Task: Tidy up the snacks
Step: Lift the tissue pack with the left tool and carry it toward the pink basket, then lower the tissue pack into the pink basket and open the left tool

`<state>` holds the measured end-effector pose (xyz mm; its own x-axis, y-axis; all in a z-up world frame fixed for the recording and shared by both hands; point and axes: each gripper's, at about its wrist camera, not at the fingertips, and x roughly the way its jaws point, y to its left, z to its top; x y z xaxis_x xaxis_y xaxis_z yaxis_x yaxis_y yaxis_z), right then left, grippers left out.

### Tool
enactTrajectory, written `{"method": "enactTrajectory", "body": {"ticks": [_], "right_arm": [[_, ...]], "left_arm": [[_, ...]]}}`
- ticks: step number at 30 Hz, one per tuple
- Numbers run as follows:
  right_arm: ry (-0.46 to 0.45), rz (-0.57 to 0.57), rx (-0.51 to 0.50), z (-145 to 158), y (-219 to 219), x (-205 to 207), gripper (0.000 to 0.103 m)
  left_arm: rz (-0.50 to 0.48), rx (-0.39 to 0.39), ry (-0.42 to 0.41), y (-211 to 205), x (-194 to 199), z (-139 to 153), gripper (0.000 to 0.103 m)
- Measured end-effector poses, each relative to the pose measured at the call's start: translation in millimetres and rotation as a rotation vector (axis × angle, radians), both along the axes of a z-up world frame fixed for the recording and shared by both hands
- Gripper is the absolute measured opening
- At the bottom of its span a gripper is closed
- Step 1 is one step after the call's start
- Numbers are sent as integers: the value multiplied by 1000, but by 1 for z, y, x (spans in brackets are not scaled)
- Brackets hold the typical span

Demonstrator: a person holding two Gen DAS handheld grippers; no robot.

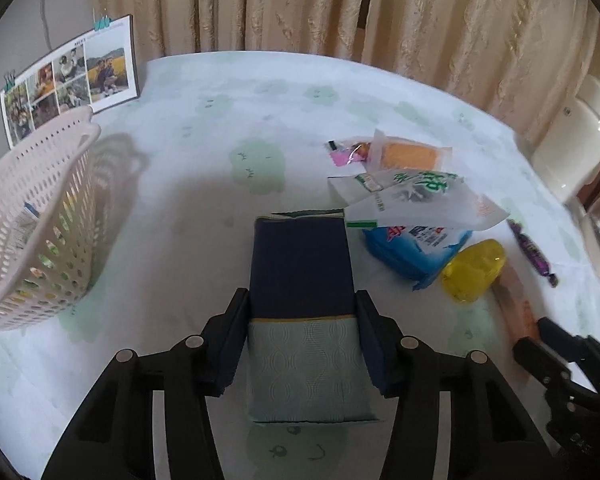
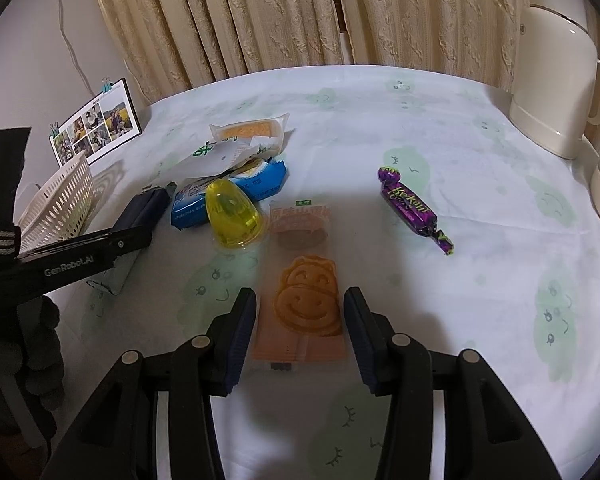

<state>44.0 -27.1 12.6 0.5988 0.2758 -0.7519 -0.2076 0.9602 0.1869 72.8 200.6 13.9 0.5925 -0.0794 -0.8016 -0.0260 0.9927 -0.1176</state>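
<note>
Gripping dark blue packet (image 1: 302, 280) between both pads — left gripper (image 1: 302, 336), bottom centre of left view. Right gripper (image 2: 300, 328) spread wide, straddling orange smiley snack (image 2: 305, 306) lying flat on table (image 2: 480, 240). Behind it, yellow jelly cup (image 2: 234, 216), blue packet (image 2: 236, 188), purple candy (image 2: 412, 206) at right. White basket (image 1: 32, 216) at left edge, well apart from pile.

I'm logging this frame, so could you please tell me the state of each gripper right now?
Left gripper: shut on the dark blue and pale green packet.
Right gripper: open, straddling the smiley-face biscuit packet.
</note>
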Motion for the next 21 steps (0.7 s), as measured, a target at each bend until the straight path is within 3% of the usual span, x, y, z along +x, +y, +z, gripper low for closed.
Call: {"method": "enactTrajectory", "body": {"ticks": [3, 21], "right_arm": [[0, -11, 10, 1, -3, 1, 39], [-11, -20, 64, 6, -9, 3, 39]], "left_arm": [[4, -8, -26, 2, -5, 3, 51], [50, -8, -227, 20, -39, 59, 51]]}}
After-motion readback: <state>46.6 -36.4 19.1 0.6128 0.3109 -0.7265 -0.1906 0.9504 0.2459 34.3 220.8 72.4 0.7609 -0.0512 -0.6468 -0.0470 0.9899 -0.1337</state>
